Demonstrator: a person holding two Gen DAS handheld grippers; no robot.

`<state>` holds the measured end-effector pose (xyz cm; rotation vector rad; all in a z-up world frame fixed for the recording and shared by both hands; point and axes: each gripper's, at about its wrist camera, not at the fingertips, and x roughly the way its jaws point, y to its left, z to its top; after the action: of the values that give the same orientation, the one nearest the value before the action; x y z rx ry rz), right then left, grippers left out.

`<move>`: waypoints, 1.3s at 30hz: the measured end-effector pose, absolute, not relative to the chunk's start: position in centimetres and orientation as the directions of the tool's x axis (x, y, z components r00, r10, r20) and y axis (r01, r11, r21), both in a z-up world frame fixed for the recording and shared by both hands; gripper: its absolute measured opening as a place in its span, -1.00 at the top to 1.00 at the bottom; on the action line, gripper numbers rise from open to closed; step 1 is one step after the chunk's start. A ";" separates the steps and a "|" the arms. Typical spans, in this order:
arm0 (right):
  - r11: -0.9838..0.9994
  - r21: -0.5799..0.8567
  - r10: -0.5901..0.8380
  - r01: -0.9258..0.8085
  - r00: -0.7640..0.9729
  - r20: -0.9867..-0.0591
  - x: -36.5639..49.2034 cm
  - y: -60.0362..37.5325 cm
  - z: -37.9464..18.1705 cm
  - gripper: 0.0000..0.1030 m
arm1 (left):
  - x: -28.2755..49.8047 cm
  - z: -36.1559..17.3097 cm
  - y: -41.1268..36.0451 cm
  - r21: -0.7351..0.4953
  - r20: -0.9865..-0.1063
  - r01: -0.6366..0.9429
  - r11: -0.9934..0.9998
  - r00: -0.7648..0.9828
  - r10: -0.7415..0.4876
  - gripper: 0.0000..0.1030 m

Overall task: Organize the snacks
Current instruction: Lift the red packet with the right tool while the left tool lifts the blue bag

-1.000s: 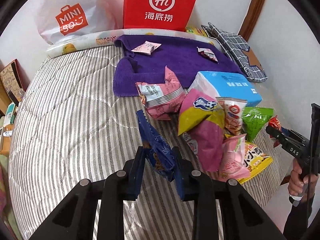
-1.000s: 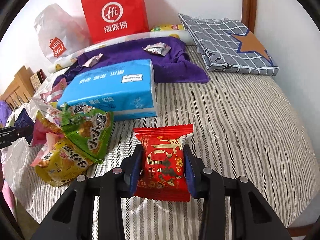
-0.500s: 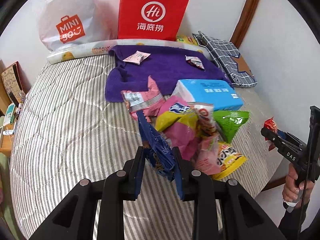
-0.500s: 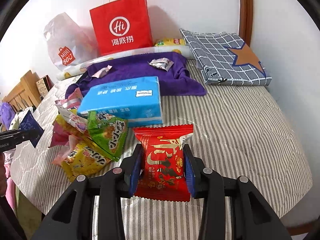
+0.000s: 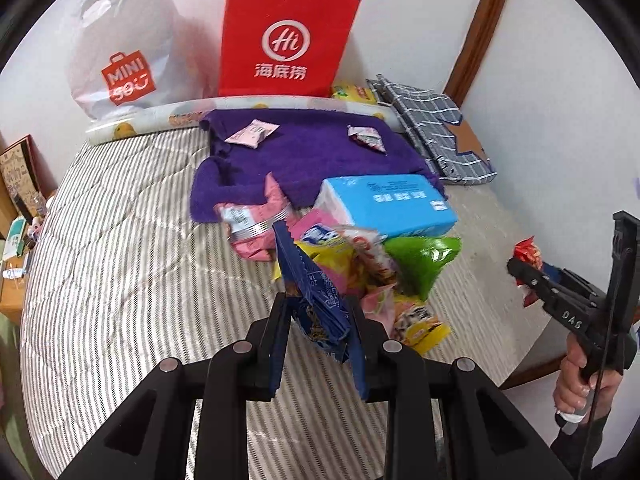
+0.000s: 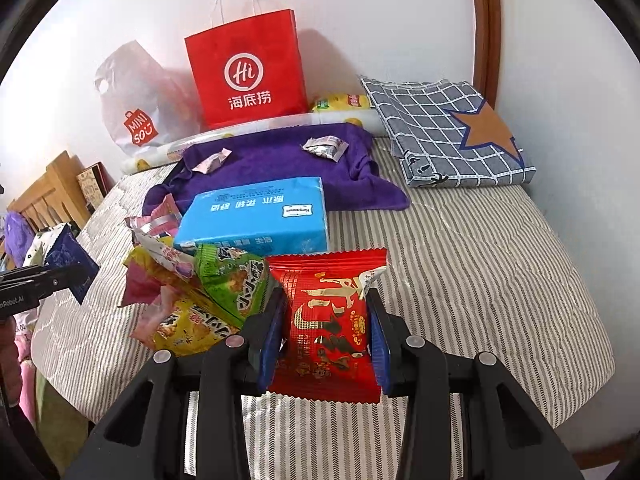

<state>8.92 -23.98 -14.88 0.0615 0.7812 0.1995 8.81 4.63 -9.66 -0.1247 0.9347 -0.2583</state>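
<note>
My left gripper [image 5: 318, 320] is shut on a dark blue snack packet [image 5: 310, 288], held above the striped bed [image 5: 120, 260]. My right gripper [image 6: 326, 320] is shut on a red snack packet [image 6: 328, 320], also lifted off the bed. A heap of snack bags [image 6: 192, 292] lies near the bed's front edge: a green bag [image 5: 424, 260], yellow and pink ones. Behind it rests a blue tissue pack [image 6: 256, 216]. Two small wrapped snacks [image 5: 252, 134] [image 5: 366, 138] lie on a purple towel [image 5: 312, 160]. In the right wrist view the left gripper [image 6: 44, 276] and its blue packet show at the left edge.
A red paper bag [image 6: 248, 72] and a white plastic bag [image 5: 120, 52] stand against the wall behind a rolled mat [image 5: 160, 116]. A grey checked cloth with a star [image 6: 452, 132] lies at the back right. A wooden bedside stand [image 5: 12, 272] sits left. A hand [image 5: 580, 376] grips the right tool.
Both grippers have risen and drawn back from the bed with their packets still held. The snack heap and tissue pack now look smaller and farther off.
</note>
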 end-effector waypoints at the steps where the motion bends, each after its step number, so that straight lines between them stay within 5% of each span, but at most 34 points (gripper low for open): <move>1: 0.979 0.132 0.204 -0.157 0.691 -0.693 9.0 -23.9 -14.7 0.25 | 8.8 -9.4 4.4 -0.217 -0.776 0.170 0.961 0.567 -0.275 0.50; 39: 0.971 0.154 0.238 -0.181 0.721 -0.651 14.5 -22.5 -9.2 0.25 | 15.8 -5.5 -2.1 -0.222 -0.754 0.298 0.928 0.551 -0.357 0.50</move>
<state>14.52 -22.45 -9.21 0.0816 0.7303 0.2320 15.82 -2.08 -5.53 -0.0710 0.9086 -0.3881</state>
